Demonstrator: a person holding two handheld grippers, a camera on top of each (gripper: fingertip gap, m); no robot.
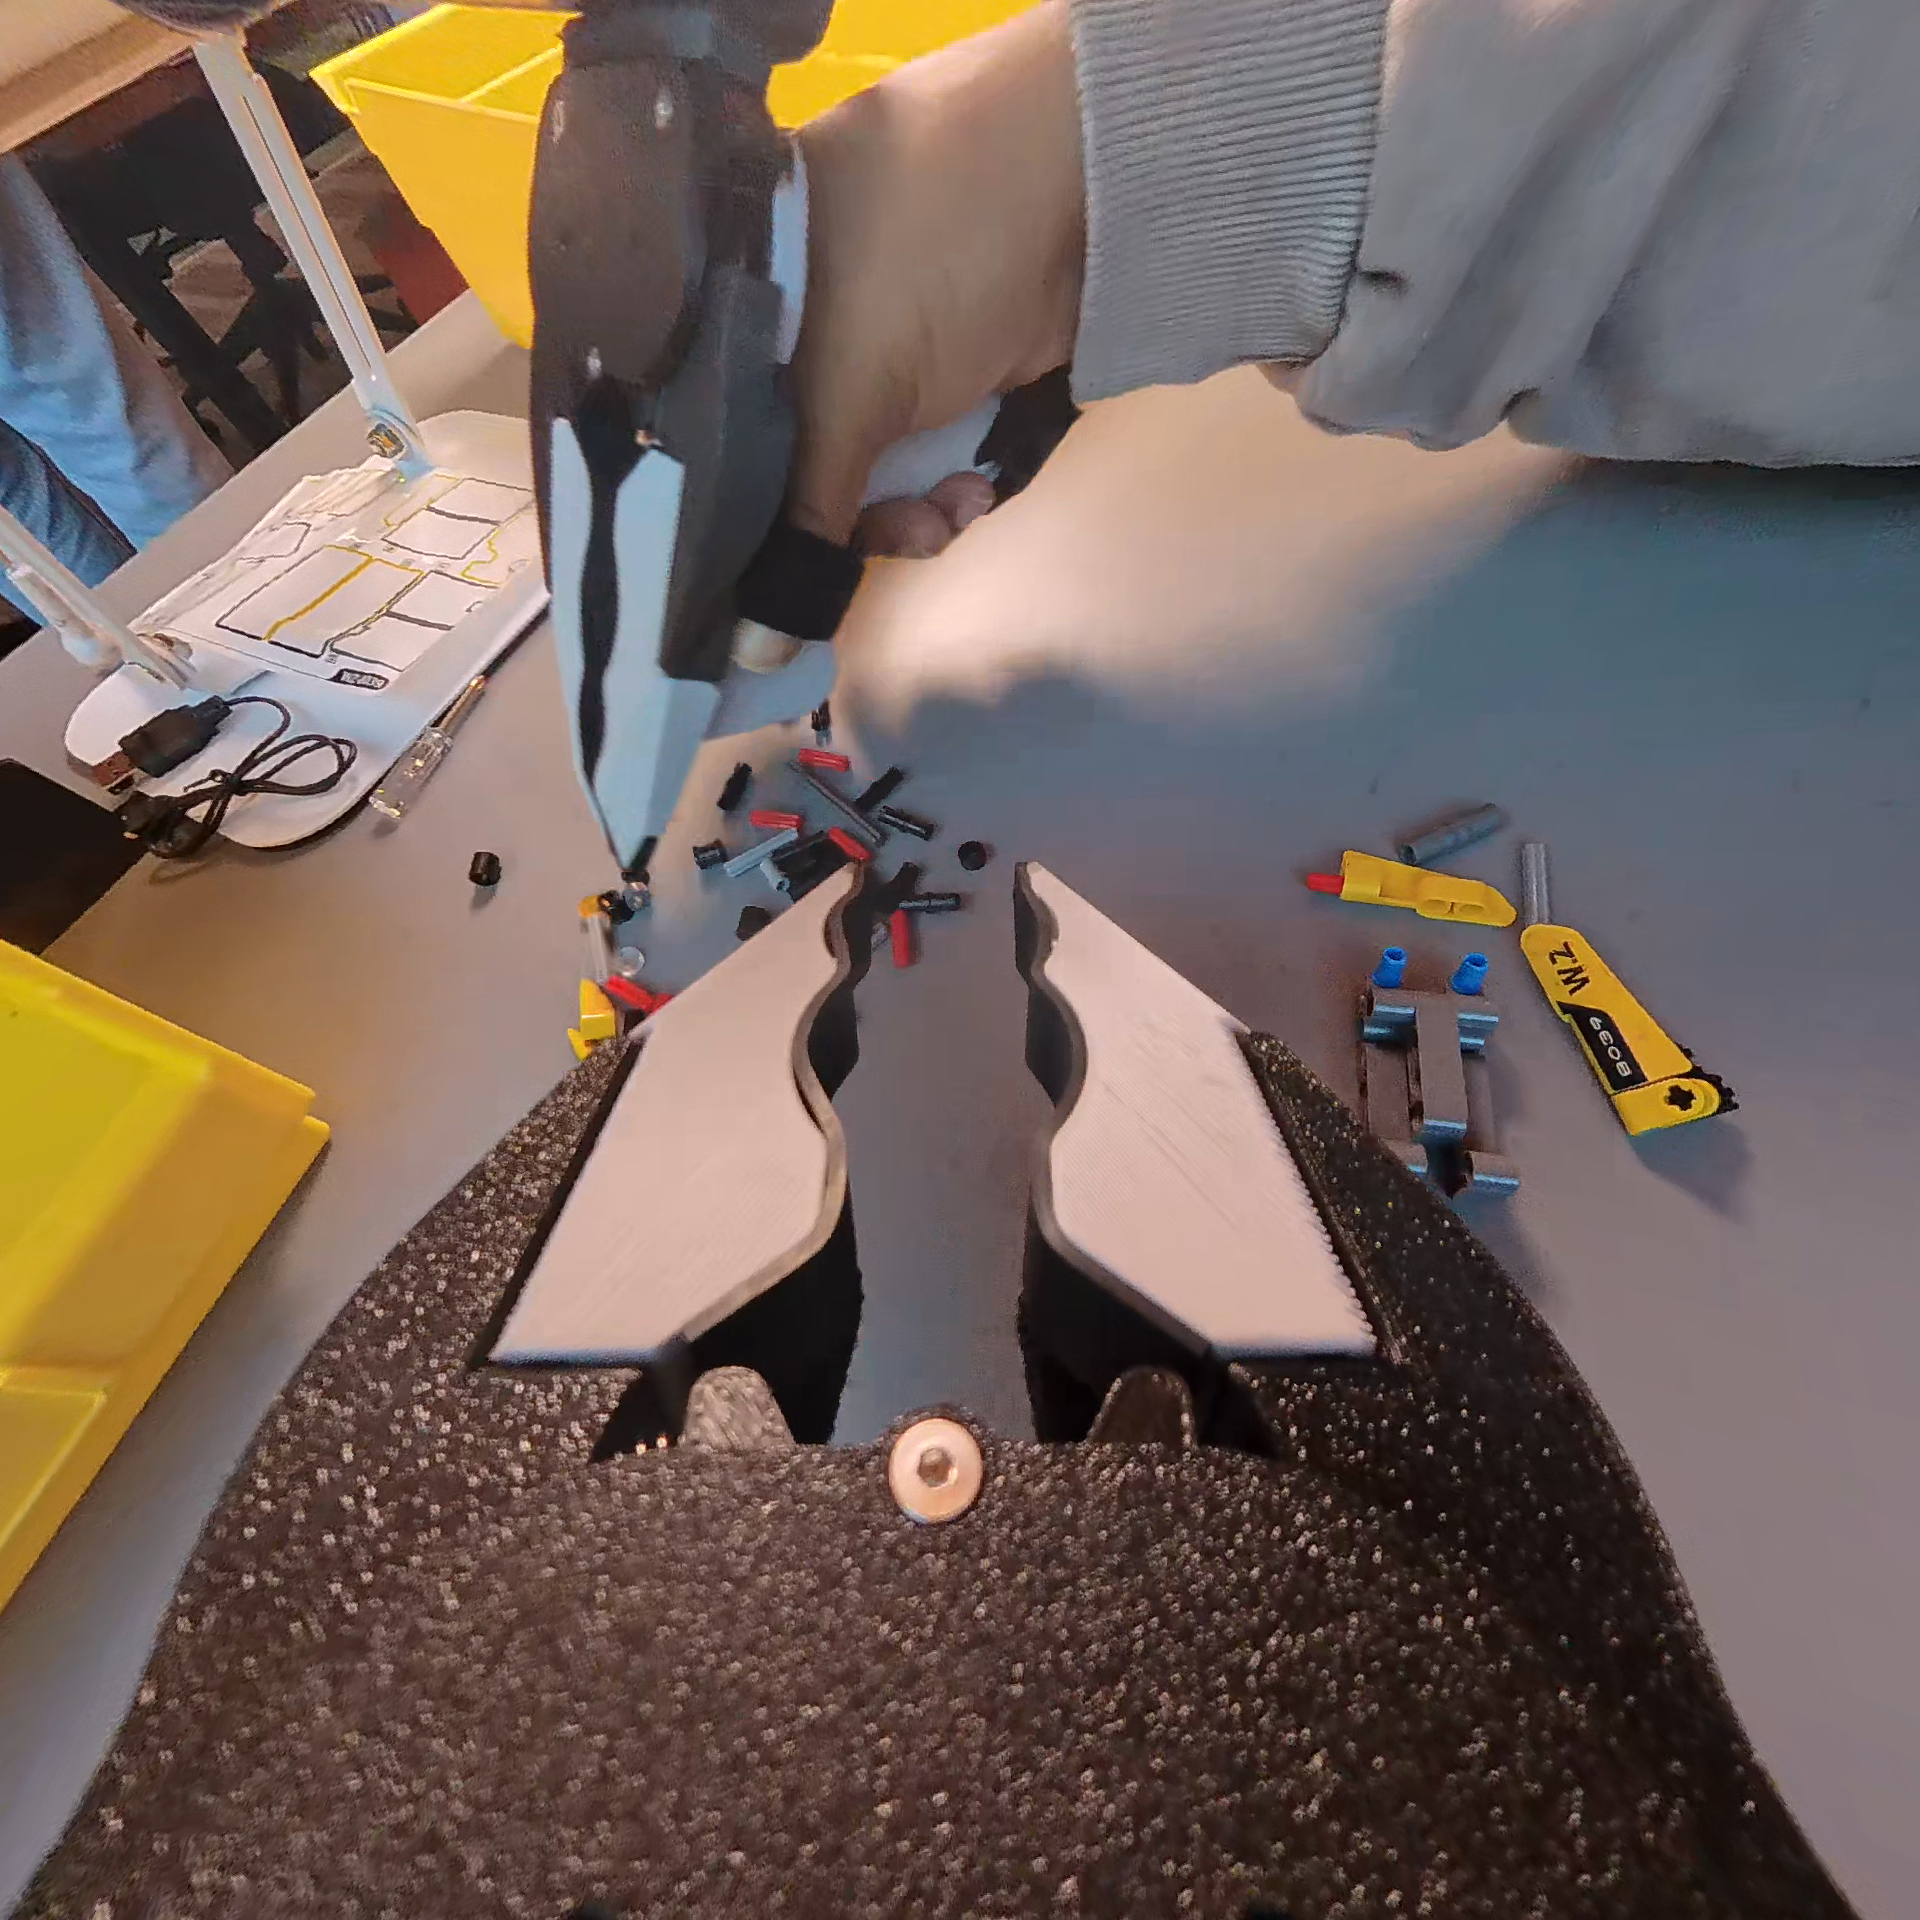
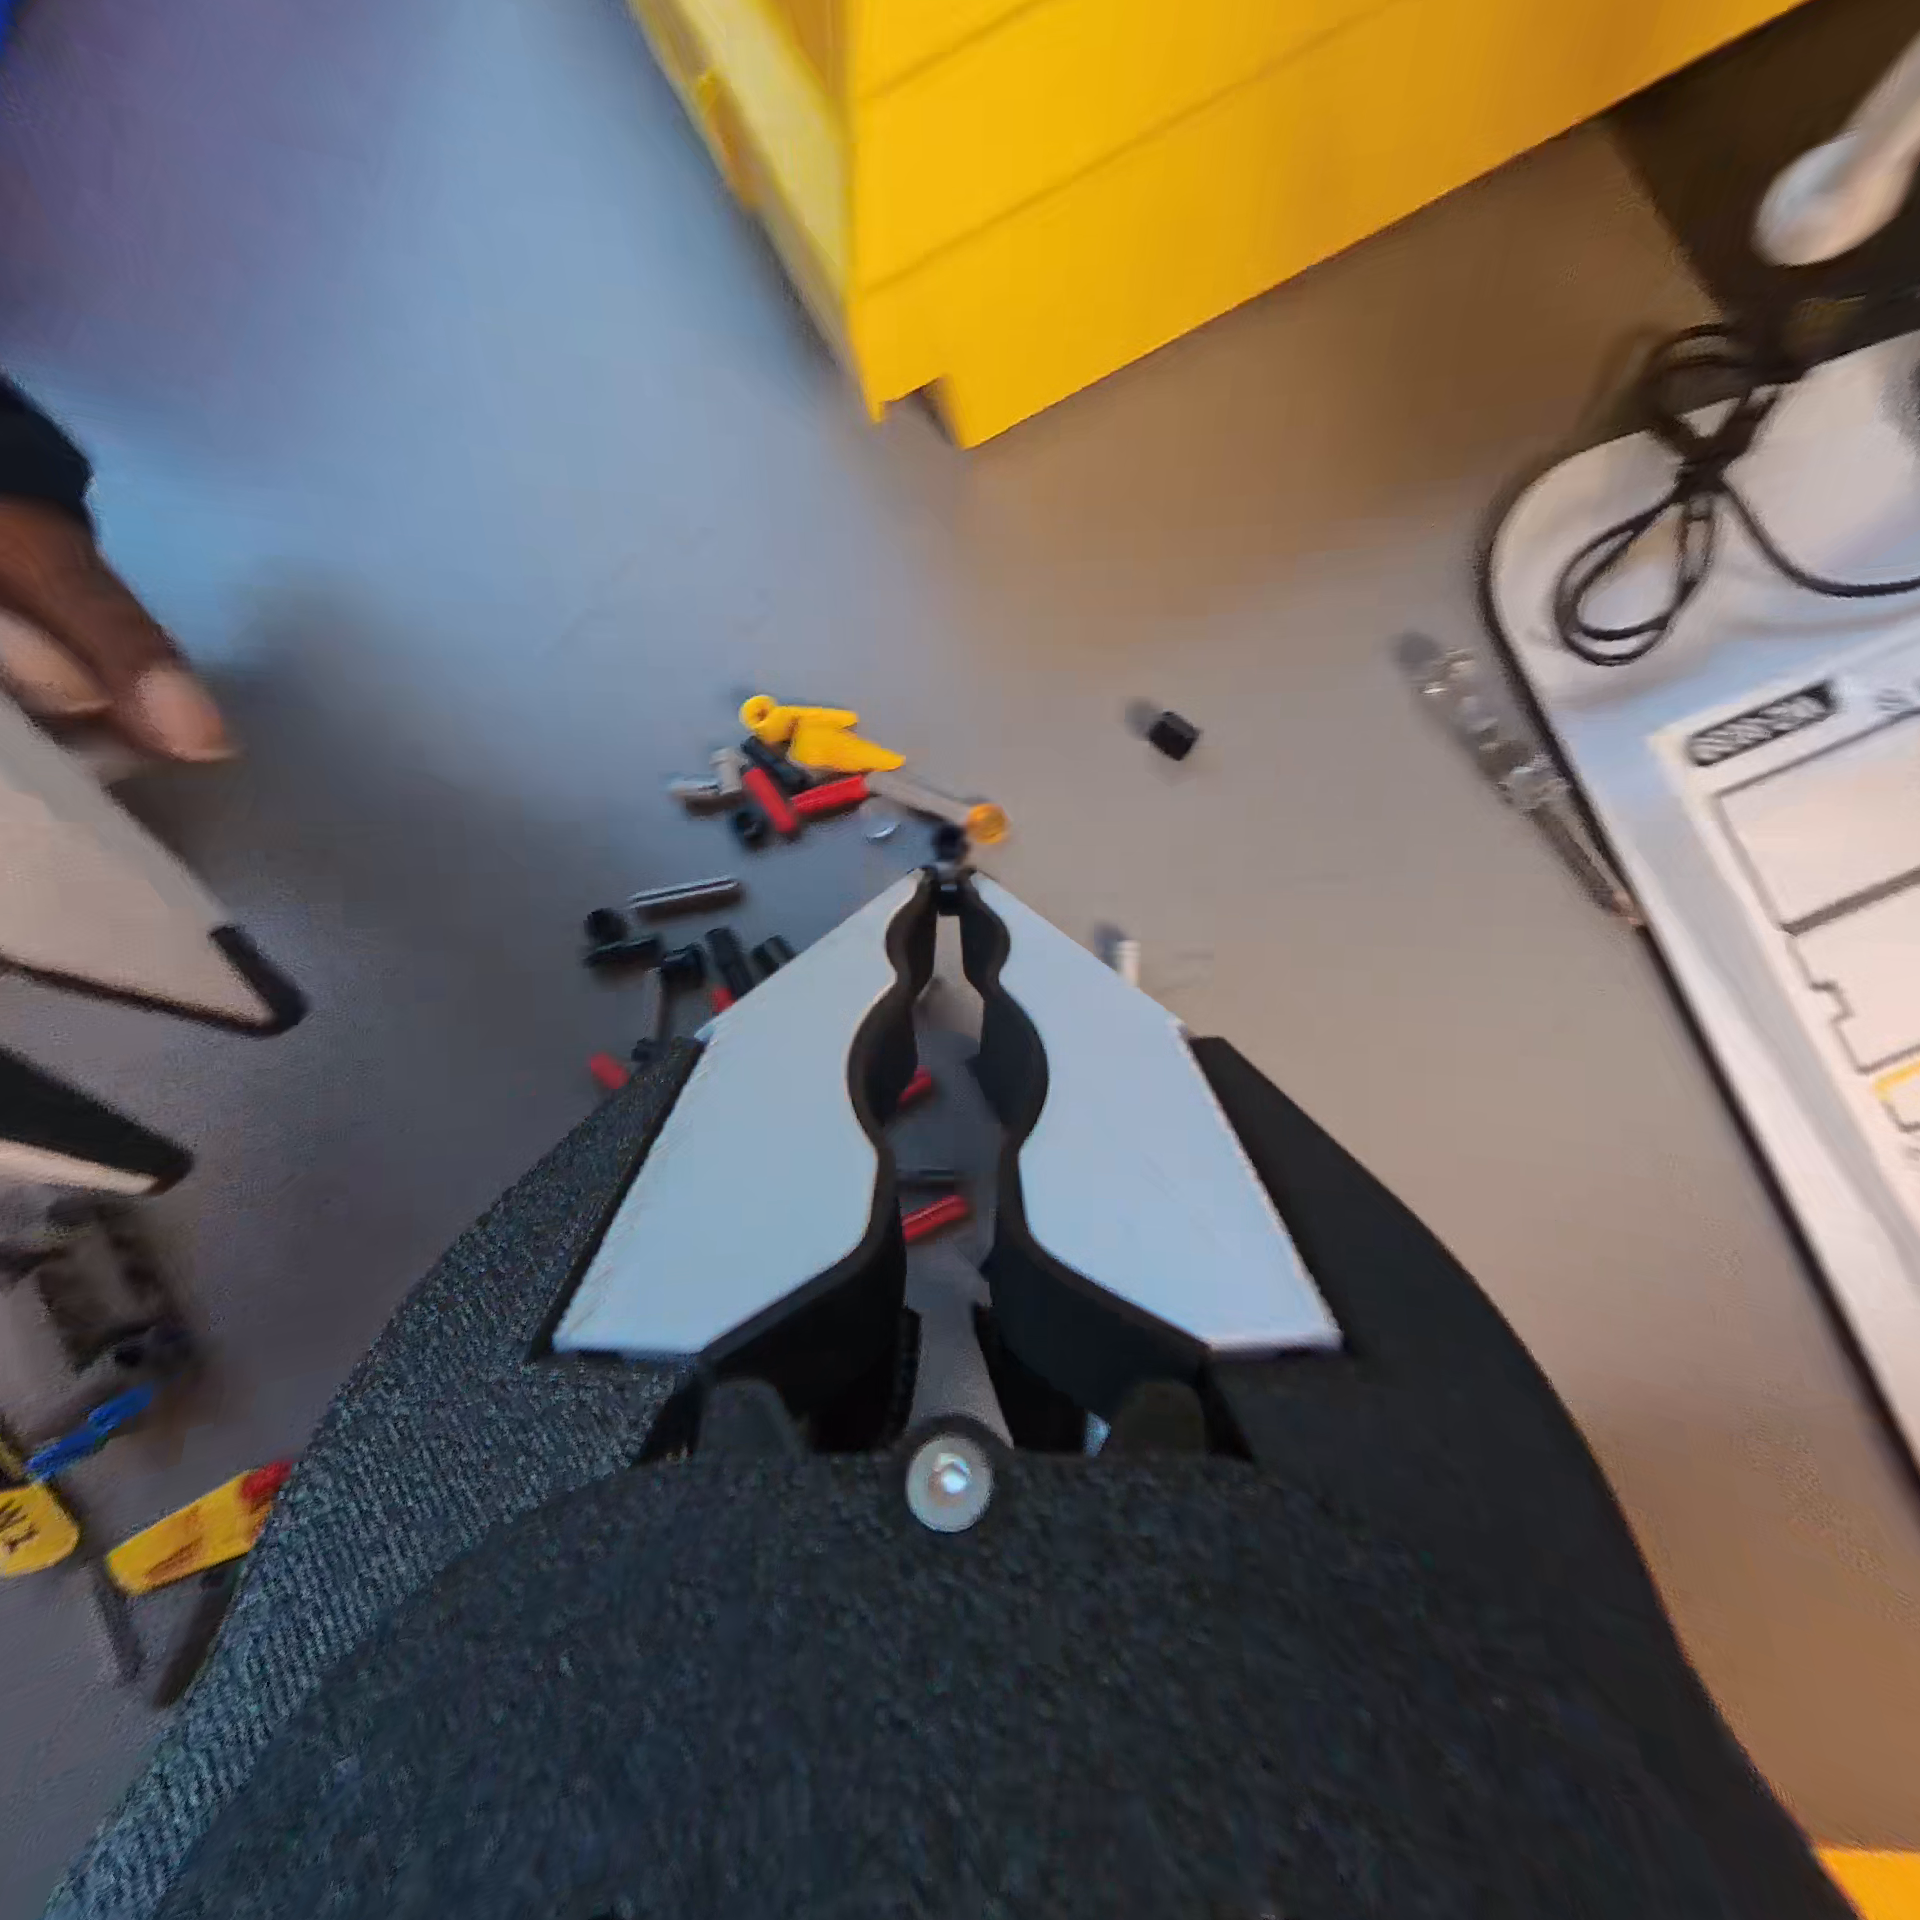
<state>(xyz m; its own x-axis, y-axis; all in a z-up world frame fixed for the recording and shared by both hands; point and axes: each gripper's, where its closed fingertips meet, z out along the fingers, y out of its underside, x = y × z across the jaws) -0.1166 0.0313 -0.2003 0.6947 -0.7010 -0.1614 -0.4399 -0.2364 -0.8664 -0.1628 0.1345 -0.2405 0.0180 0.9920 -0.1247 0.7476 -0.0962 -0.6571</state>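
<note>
A small black peg [image 2: 948, 896] is pinched between the tips of the right gripper [image 2: 948, 891], at the edge of a scatter of red and black pins [image 1: 831, 831] on the grey table [image 1: 1351, 644]. The left gripper [image 1: 935, 883] hovers over them, fingers apart, holding nothing. Bare table lies between them and the yellow bins [image 2: 1143, 208].

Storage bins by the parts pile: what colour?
Yellow; the storage bins show best in the right wrist view.
</note>
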